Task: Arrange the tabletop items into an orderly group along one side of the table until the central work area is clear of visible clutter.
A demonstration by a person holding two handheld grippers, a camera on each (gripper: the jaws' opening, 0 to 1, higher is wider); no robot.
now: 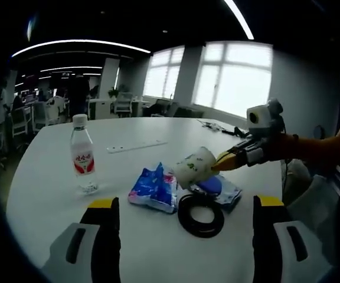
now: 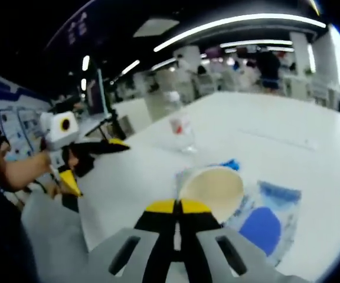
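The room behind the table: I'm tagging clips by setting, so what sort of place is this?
Most likely an open-plan office: rows of desks and chairs in the background, strip ceiling lights, and a large white table.

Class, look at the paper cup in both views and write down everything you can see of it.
The paper cup is white with a faint green print outside and a plain cream inside. It looks empty and lies tipped on its side, held at the rim by the right gripper, whose jaws are pinched together on it. It sits above the blue packets beside the black ring on the white table.
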